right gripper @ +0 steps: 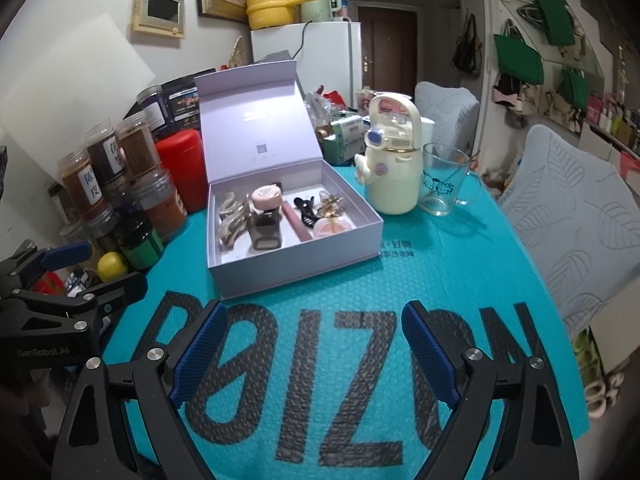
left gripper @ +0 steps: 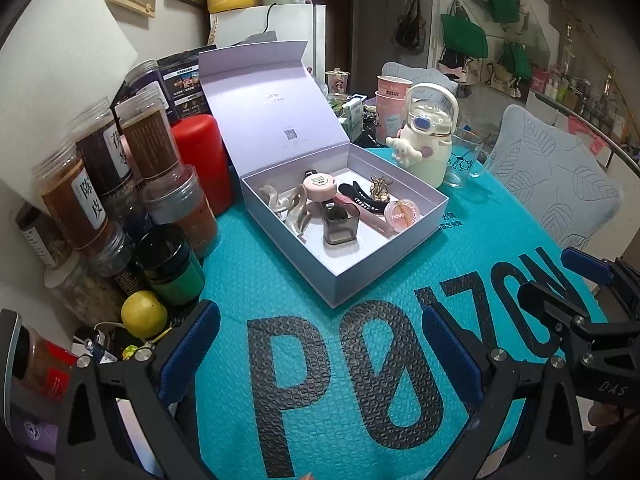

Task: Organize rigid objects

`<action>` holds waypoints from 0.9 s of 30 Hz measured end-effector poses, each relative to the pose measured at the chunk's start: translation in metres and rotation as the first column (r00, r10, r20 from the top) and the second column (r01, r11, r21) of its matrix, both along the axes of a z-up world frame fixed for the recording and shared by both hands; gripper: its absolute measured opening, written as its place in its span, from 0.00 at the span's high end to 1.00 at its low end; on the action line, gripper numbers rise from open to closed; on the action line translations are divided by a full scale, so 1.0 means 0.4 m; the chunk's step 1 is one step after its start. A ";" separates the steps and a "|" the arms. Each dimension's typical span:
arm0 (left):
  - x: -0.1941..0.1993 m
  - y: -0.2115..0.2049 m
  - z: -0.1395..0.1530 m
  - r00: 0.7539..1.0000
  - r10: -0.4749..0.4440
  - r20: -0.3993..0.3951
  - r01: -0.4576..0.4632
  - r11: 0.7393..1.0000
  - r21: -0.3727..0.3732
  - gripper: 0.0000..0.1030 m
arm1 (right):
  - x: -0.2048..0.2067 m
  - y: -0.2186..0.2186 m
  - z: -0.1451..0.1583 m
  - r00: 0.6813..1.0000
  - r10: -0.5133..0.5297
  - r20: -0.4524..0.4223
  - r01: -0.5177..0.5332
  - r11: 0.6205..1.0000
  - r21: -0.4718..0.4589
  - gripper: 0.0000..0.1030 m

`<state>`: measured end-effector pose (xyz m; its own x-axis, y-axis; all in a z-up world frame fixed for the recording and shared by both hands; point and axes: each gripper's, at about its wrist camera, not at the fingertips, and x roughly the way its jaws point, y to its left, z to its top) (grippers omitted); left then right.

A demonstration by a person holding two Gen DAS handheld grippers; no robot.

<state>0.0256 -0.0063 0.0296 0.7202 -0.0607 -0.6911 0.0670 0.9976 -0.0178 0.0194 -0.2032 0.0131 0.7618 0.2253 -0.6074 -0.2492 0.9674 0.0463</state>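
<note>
Hovering over the teal counter (right gripper: pixel 440 272), both tongs, left (left gripper: pixel 320 356) and right (right gripper: pixel 312 352), are spread and hold nothing; next comes reaching toward the open box (right gripper: pixel 288 264).

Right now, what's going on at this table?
A person holds two grippers, both open and empty, above the teal mat. The left gripper and right gripper face the open lavender box, which already holds hair clips, a pink compact and a small dark container. Nothing is being gripped.

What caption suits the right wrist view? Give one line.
Open right gripper hovers over teal mat before the open box.
</note>
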 end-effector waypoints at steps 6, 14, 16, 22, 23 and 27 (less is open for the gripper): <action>-0.003 0.005 0.001 1.000 0.005 0.003 -0.005 1.000 -0.004 0.00 | -0.003 0.006 0.004 1.000 0.009 0.005 -0.009 1.000 -0.001 0.13; -0.002 0.009 0.003 1.000 0.013 0.004 -0.013 1.000 0.002 0.00 | -0.004 0.014 0.007 1.000 0.017 0.010 -0.017 1.000 -0.010 0.13; -0.001 0.010 0.003 1.000 0.012 0.003 -0.012 1.000 -0.001 0.00 | -0.004 0.015 0.007 1.000 0.017 0.010 -0.017 1.000 -0.010 0.13; 0.001 0.011 0.008 1.000 0.007 0.010 -0.008 1.000 0.007 0.00 | -0.004 0.016 0.009 1.000 0.017 0.010 -0.017 1.000 -0.010 0.13; 0.003 0.011 0.009 1.000 0.006 0.009 -0.006 1.000 0.007 0.00 | -0.003 0.016 0.010 1.000 0.018 0.009 -0.017 1.000 -0.011 0.13; 0.006 0.011 0.010 1.000 0.006 0.009 -0.006 1.000 0.006 0.00 | -0.004 0.016 0.010 1.000 0.017 0.010 -0.017 1.000 -0.011 0.13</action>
<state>0.0278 -0.0018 0.0338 0.7268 -0.0519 -0.6849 0.0607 0.9981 -0.0111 0.0179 -0.1967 0.0173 0.7643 0.2317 -0.6018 -0.2659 0.9634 0.0333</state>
